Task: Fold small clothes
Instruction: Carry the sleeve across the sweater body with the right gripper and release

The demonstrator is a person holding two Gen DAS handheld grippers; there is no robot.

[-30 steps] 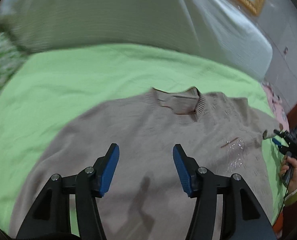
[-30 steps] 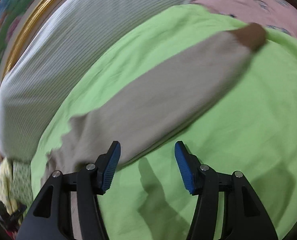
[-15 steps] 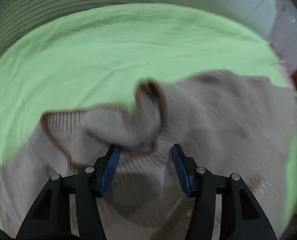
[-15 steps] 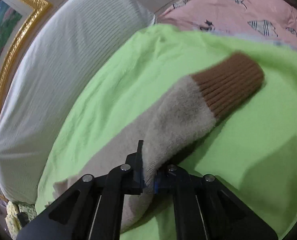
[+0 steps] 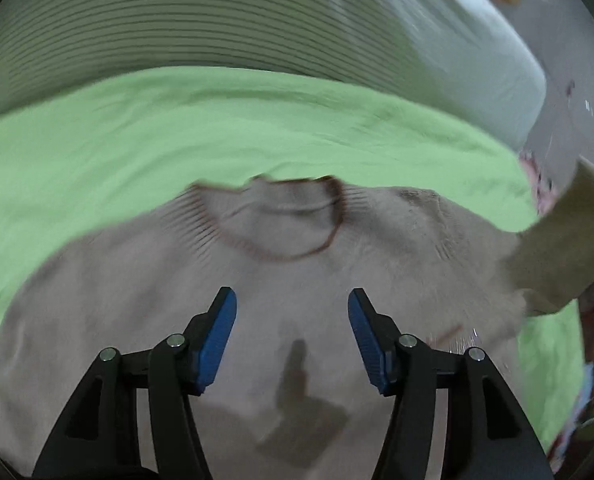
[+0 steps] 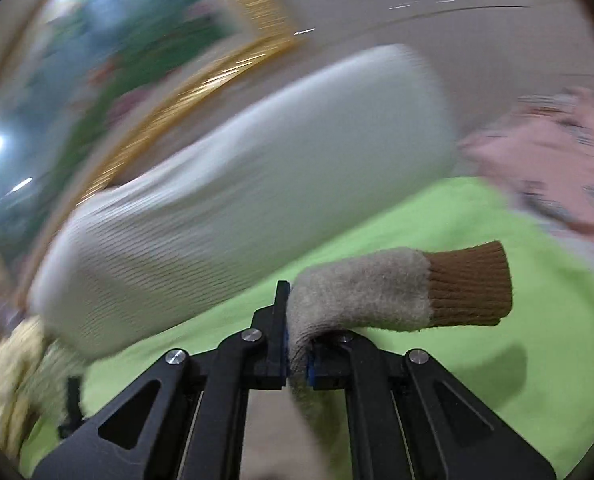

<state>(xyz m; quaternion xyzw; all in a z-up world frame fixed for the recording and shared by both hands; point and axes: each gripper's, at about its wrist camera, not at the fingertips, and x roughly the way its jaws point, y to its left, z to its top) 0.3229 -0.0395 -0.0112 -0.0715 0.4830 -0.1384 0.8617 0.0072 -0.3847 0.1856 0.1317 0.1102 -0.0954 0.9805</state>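
A beige knitted sweater (image 5: 297,280) lies front up on the green blanket (image 5: 177,128), its brown-edged collar (image 5: 273,220) pointing away from me. My left gripper (image 5: 293,312) hovers over the chest just below the collar; its jaws are opening and nothing is between them. At the right edge of the left wrist view one sleeve (image 5: 557,256) rises off the bed. My right gripper (image 6: 297,360) is shut on that sleeve (image 6: 361,292), which is pinched a little behind its brown ribbed cuff (image 6: 469,284). The cuff sticks out to the right, above the blanket (image 6: 497,380).
A long white ribbed pillow (image 5: 217,20) (image 6: 237,208) lies along the far side of the bed. Pink patterned bedding (image 6: 557,160) is bunched at the right end. A gold-framed picture (image 6: 137,40) hangs on the wall behind. Both views are blurred by motion.
The right gripper closed on the sleeve near its cuff and lifted it off the blanket while tilting up. The collar, bunched up by the left jaws, now lies flat, farther ahead of them.
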